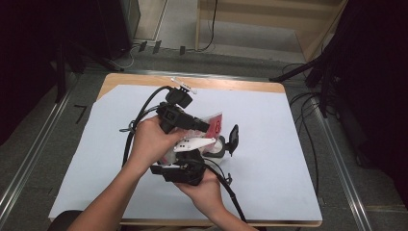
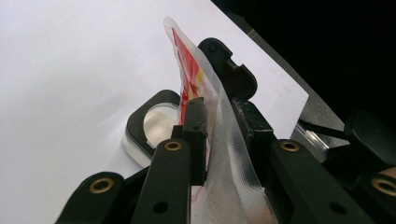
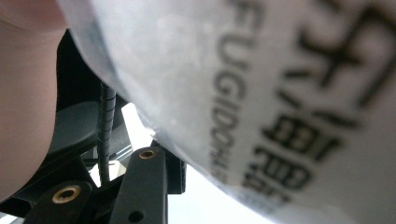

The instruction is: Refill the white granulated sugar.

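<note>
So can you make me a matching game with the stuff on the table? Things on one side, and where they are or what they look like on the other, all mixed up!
Things:
1. plastic pouch
2. black case
3. white sheet
4. left gripper

Descriptions:
A. covers the tabletop
B. lies open, shiny round inside
C. red and clear, pinched at its edge
D. jaws shut on the pouch

Pairs: 1-C, 2-B, 3-A, 4-D
</note>
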### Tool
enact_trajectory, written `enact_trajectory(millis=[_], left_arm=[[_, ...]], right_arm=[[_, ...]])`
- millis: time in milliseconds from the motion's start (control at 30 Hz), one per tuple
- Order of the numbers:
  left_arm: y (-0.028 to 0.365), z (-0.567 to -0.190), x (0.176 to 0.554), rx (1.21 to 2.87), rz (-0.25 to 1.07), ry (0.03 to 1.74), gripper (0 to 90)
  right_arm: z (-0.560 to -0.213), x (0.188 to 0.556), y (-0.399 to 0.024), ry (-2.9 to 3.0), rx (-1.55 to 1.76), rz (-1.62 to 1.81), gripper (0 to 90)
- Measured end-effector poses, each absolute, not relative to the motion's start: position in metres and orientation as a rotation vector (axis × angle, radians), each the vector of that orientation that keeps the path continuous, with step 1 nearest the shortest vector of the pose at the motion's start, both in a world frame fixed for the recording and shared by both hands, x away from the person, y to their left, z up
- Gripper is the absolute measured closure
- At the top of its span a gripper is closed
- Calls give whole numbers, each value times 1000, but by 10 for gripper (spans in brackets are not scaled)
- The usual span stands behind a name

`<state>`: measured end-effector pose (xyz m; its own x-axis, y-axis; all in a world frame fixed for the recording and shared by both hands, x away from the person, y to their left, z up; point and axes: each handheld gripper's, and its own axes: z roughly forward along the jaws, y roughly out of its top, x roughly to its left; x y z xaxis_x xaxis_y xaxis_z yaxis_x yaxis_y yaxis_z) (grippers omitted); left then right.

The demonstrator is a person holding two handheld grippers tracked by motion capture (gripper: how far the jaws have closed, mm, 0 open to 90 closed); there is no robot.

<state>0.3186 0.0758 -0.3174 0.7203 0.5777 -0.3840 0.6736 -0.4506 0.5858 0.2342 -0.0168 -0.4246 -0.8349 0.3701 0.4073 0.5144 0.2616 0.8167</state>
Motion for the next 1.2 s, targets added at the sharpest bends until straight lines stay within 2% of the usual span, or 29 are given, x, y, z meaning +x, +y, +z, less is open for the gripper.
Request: enact_trajectory(millis=[1200], left_arm=[[74,-317,319,2174,-153,939,769]], right_arm=[[-425,236,-17,-2411,-825,-1635,634]])
